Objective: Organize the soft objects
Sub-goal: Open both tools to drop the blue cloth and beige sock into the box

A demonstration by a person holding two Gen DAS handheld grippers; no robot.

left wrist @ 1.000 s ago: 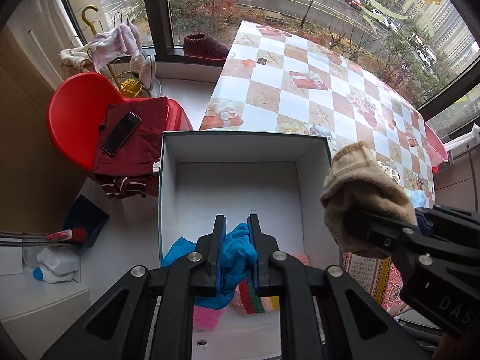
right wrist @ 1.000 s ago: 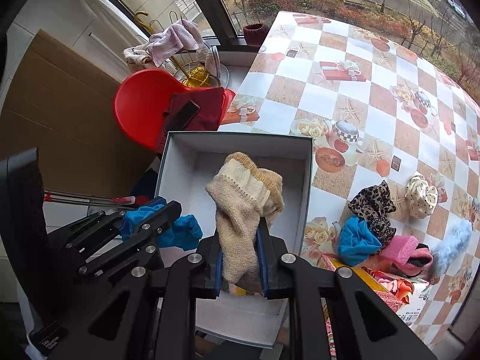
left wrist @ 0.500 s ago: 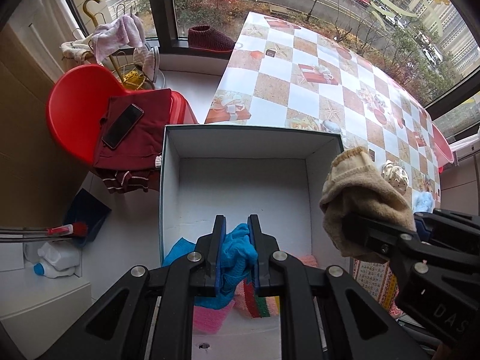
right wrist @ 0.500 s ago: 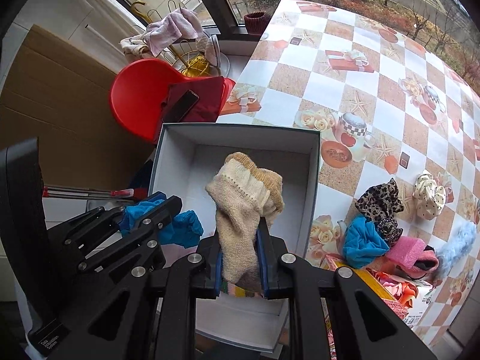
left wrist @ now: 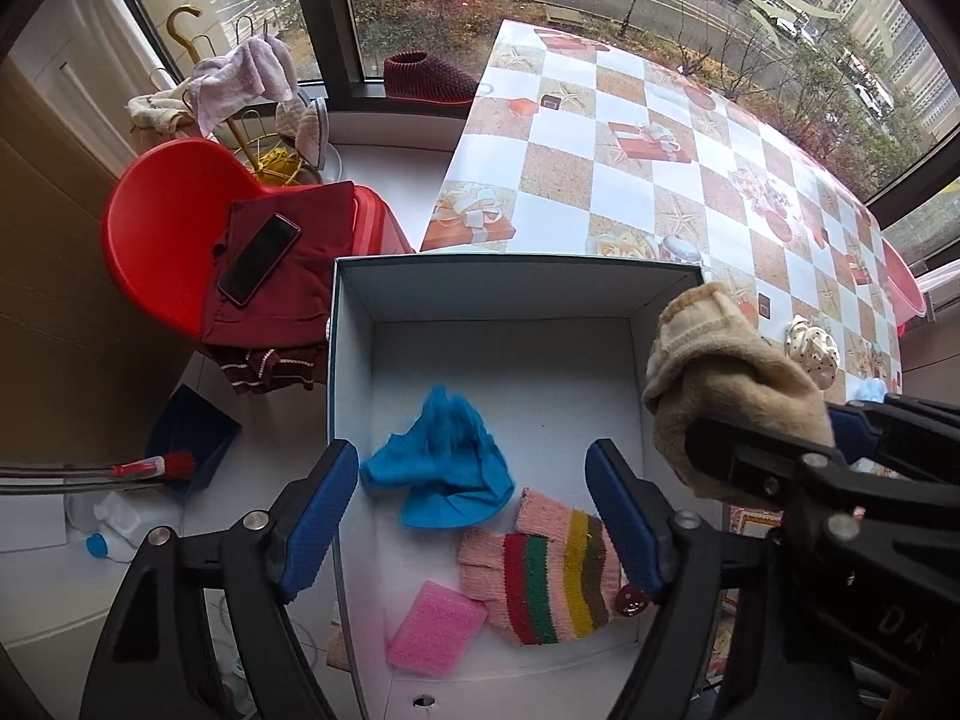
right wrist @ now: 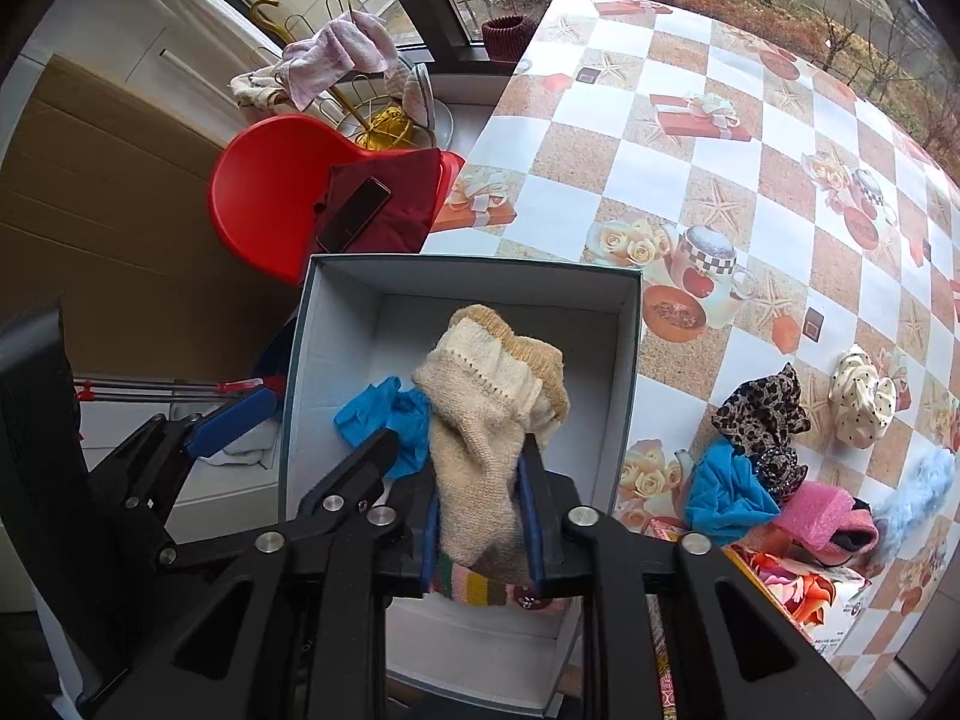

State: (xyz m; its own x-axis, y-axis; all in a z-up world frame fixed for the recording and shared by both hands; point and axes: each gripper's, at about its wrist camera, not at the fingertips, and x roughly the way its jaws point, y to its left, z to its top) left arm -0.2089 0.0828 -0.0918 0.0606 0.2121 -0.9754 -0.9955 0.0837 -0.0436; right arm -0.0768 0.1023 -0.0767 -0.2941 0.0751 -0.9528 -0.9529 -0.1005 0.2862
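A white open box [left wrist: 510, 294] sits at the table's near left edge. In it lie a blue cloth [left wrist: 441, 465], a striped pink knit piece [left wrist: 549, 570] and a pink sponge [left wrist: 435, 627]. My left gripper [left wrist: 474, 522] is open and empty above the box, its jaws wide apart. My right gripper [right wrist: 480, 516] is shut on a beige knit sock [right wrist: 486, 414] and holds it above the box [right wrist: 624, 360]. The sock also shows at the right of the left wrist view [left wrist: 720, 384].
On the checkered tablecloth [right wrist: 660, 138] right of the box lie a blue cloth [right wrist: 723, 495], a leopard scrunchie [right wrist: 762, 414], a dotted white scrunchie [right wrist: 861, 405], a pink sponge [right wrist: 813, 510] and a pale blue fluffy piece [right wrist: 918, 495]. A red chair [left wrist: 162, 222] with a phone [left wrist: 258, 258] stands to the left.
My left gripper has opened and let go of the blue cloth, which now lies in the box. My right gripper still holds the beige sock above the box.
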